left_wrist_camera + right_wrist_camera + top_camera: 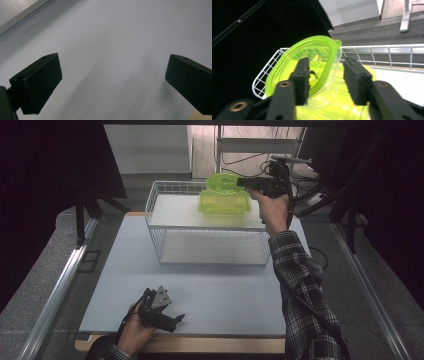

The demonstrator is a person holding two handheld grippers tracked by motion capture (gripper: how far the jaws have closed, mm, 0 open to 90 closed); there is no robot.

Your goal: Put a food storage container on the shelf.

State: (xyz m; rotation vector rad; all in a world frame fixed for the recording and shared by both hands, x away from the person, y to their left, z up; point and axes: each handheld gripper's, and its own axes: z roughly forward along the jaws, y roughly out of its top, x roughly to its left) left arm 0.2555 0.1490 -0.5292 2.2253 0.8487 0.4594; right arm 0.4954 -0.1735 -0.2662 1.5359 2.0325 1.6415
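Black hand-held gripper (325,80) straddles translucent green lid (305,67) above wire basket (387,50).

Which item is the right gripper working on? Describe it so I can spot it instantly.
Find the white wire basket at the table's far side. On its top shelf sits a translucent lime-green container, its lid tilted, between the right gripper's jaws. Nothing else there is green.

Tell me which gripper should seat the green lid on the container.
Right. The right gripper already sits at the green lid over the container; the left gripper rests open on the table.
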